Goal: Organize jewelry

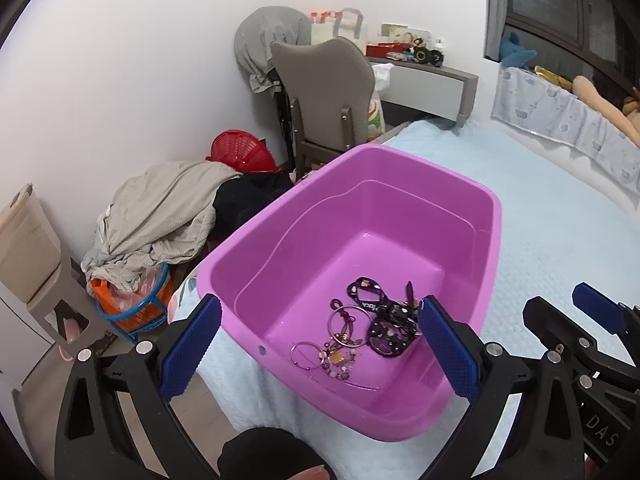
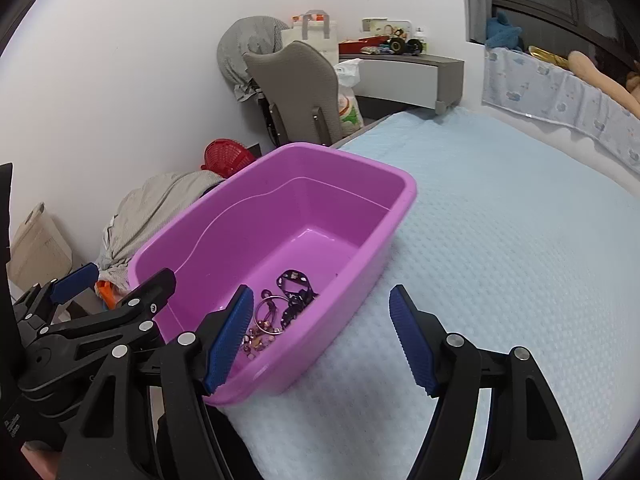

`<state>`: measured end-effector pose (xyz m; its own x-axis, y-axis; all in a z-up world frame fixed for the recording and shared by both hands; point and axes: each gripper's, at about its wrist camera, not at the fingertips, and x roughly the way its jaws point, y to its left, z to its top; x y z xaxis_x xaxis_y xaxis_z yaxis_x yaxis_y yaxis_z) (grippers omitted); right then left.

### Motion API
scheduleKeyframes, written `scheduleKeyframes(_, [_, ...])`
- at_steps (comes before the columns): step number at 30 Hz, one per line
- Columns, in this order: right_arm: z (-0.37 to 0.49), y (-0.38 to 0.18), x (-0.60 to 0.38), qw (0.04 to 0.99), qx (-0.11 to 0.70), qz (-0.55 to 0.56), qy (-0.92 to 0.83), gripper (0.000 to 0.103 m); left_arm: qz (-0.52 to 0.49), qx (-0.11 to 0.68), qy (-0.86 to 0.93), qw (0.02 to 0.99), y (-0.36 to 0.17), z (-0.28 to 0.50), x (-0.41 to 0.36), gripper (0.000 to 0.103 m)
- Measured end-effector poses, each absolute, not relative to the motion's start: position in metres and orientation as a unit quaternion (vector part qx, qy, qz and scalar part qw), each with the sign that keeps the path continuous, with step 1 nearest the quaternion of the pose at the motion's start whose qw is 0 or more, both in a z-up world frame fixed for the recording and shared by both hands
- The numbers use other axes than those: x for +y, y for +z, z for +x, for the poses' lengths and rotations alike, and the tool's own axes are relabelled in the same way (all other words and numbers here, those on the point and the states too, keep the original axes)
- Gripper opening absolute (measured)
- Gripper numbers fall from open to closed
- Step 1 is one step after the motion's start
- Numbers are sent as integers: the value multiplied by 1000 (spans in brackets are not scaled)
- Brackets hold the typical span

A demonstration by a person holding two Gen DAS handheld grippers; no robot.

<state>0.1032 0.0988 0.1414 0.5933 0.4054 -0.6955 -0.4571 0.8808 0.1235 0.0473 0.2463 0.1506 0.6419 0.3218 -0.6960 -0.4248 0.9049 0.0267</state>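
Observation:
A pink plastic tub [image 1: 400, 168] stands on the light blue bed cover, also in the right wrist view [image 2: 360, 168]. In its near end lies a heap of jewelry [image 1: 360, 336]: metal rings, beaded charms and black-purple pieces, seen too in the right wrist view [image 2: 280, 304]. My left gripper [image 1: 320, 340] is open and empty, its fingers astride the tub's near corner above the jewelry. My right gripper [image 2: 320, 336] is open and empty, just right of the tub's near rim. The right gripper shows at the left view's right edge [image 1: 580, 328].
The bed cover [image 2: 500, 260] spreads right of the tub. Left of the bed are a pile of clothes [image 1: 160, 216], an orange basket [image 1: 132, 304], a red basket [image 1: 240, 152] and a grey chair [image 1: 324, 92]. A cluttered shelf [image 1: 424, 68] sits at the back.

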Motion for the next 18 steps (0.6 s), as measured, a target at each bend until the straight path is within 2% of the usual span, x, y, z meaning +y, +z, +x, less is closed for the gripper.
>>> scheduleKeyframes(18, [134, 156, 141, 889, 383, -60, 245, 67, -78, 379, 224, 895, 153, 75, 284, 97])
